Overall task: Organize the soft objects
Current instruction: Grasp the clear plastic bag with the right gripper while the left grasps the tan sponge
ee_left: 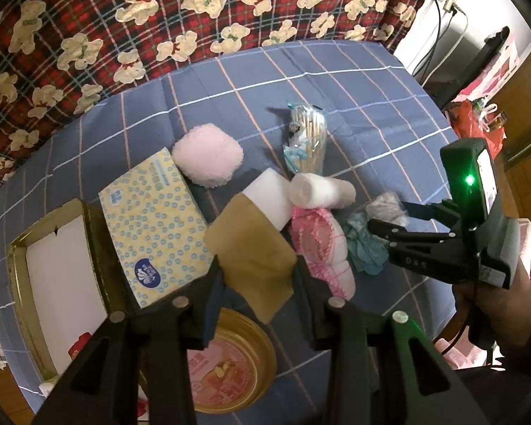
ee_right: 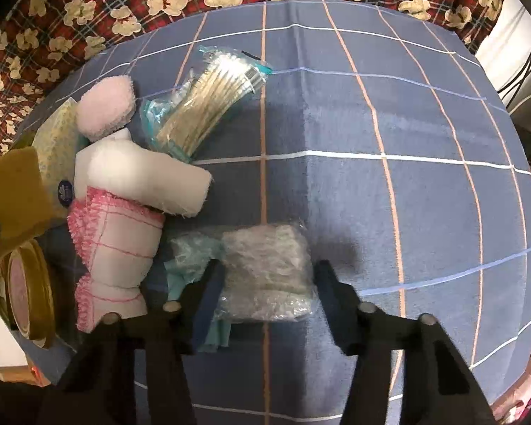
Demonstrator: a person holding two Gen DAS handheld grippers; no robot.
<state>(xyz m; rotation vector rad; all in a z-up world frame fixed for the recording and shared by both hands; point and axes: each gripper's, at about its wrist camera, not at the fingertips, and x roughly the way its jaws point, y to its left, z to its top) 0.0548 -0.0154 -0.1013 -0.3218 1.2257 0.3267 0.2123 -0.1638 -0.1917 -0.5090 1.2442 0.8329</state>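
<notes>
In the left wrist view, a gold tin [ee_left: 21,265] is cut off at lower left. The left claw [ee_left: 260,276] grips a tan sponge [ee_left: 251,244] at centre, partly hiding a white foam block [ee_left: 269,194]. In the right wrist view, the right claw [ee_right: 267,283] stands wide around a clear-wrapped bundle [ee_right: 269,269], contents indistinct.

Blue checked tablecloth [ee_right: 389,113] under cotton swabs [ee_right: 212,102], pink puff [ee_left: 208,154], tissue pack [ee_left: 152,226]

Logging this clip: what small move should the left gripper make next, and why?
Probably carry the tan sponge leftward and lower it into the gold tin. The left gripper is shut on it, raised above the pile, and the tin stands open beside it.
</notes>
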